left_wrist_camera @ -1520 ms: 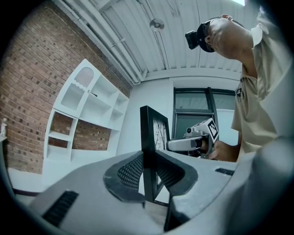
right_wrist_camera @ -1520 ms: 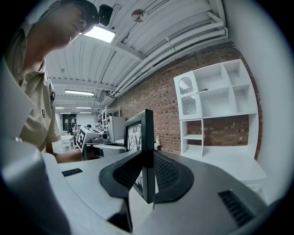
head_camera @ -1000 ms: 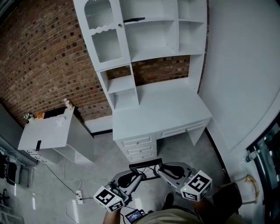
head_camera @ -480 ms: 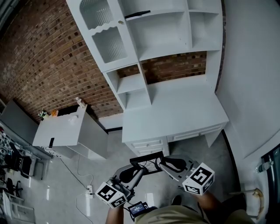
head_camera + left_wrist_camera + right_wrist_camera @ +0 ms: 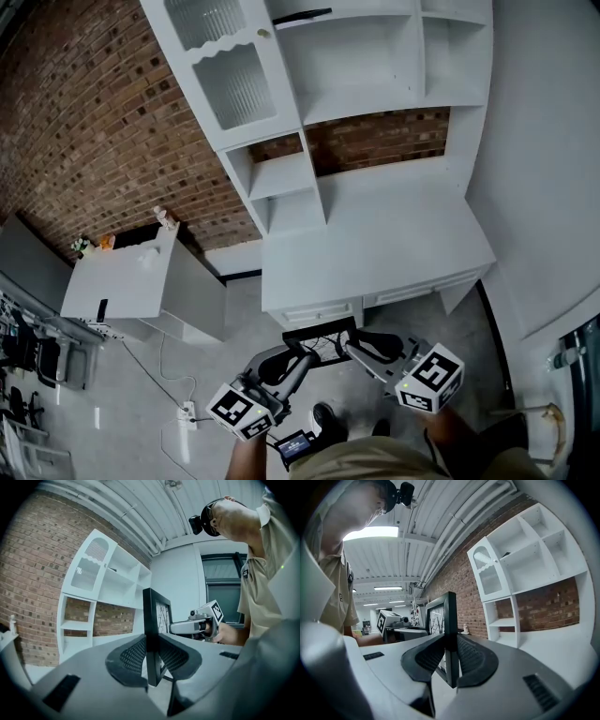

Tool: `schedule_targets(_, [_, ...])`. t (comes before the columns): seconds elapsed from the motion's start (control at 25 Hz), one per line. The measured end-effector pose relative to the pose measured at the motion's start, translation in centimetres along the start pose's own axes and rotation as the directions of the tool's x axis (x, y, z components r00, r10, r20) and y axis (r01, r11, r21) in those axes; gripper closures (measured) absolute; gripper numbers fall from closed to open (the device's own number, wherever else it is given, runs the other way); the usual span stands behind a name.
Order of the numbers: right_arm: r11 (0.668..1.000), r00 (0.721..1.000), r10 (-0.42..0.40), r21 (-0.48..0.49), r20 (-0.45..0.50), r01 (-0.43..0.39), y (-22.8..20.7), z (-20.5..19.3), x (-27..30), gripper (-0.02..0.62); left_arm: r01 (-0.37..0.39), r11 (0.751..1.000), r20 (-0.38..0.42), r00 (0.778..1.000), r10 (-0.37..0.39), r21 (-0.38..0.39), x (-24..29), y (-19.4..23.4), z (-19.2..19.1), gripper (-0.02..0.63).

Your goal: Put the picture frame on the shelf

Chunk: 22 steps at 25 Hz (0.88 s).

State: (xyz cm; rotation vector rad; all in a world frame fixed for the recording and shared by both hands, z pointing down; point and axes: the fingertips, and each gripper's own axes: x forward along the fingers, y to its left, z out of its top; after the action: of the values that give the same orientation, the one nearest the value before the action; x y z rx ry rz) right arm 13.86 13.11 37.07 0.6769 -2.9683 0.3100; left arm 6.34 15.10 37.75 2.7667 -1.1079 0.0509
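A black picture frame [image 5: 320,338] with a white line drawing hangs in the air between my two grippers, low in the head view, in front of the desk. My left gripper [image 5: 293,353] is shut on its left edge, and in the left gripper view the frame [image 5: 152,634] stands edge-on between the dark pads. My right gripper [image 5: 349,347] is shut on the opposite edge, where the frame [image 5: 448,634] is pinched the same way. The white shelf unit [image 5: 366,66] rises above the desk, with open compartments at upper centre and right.
A white desk [image 5: 375,248] with drawers stands under the shelves, against a brick wall [image 5: 84,122]. A glass-door cabinet [image 5: 230,80] forms the unit's left part. A dark flat thing [image 5: 300,16] lies on the top shelf. A low white cabinet [image 5: 122,281] sits left; a power strip [image 5: 185,413] lies on the floor.
The view has closed in on the desk and shelves over the second. Both grippers stay shut on the frame, held between them at the same height.
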Motion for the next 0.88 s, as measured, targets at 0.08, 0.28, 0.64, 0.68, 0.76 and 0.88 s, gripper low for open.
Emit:
schedule_targets(0.08, [1.0,0.999,-0.031,-0.002,-0.006,0.031,-0.3,0.4,1.4,0.522,0.03,1.0,0.006,1.0,-0.03,-0.001,0.0,1.8,0.2,0.523])
schedule_targets(0.28, [0.996,0.996,-0.091,-0.013,-0.008,0.091,-0.9,1.8,6.2,0.522,0.087,0.996,0.029,0.996,-0.087,0.005,-0.8,6.9,1.5,0.522])
schedule_targets(0.64, [0.984,0.984,-0.174,-0.048,-0.026,0.172,-2.6,4.6,13.6,0.522,0.164,0.986,0.061,0.984,-0.165,0.016,-1.2,14.9,3.6,0.522])
schedule_targets(0.68, [0.983,0.984,-0.178,-0.049,-0.031,0.177,-2.9,4.7,14.1,0.522,0.167,0.986,0.065,0.984,-0.167,0.014,-1.1,15.5,3.7,0.522])
schedule_targets(0.76, [0.983,0.983,-0.18,-0.054,-0.038,0.178,-3.5,5.0,15.0,0.522,0.169,0.986,0.072,0.983,-0.17,0.011,-0.8,16.6,3.9,0.523])
schedule_targets(0.88, [0.983,0.984,-0.175,-0.056,-0.043,0.173,-5.1,5.2,16.0,0.522,0.166,0.986,0.073,0.984,-0.166,0.003,0.3,18.0,3.8,0.522])
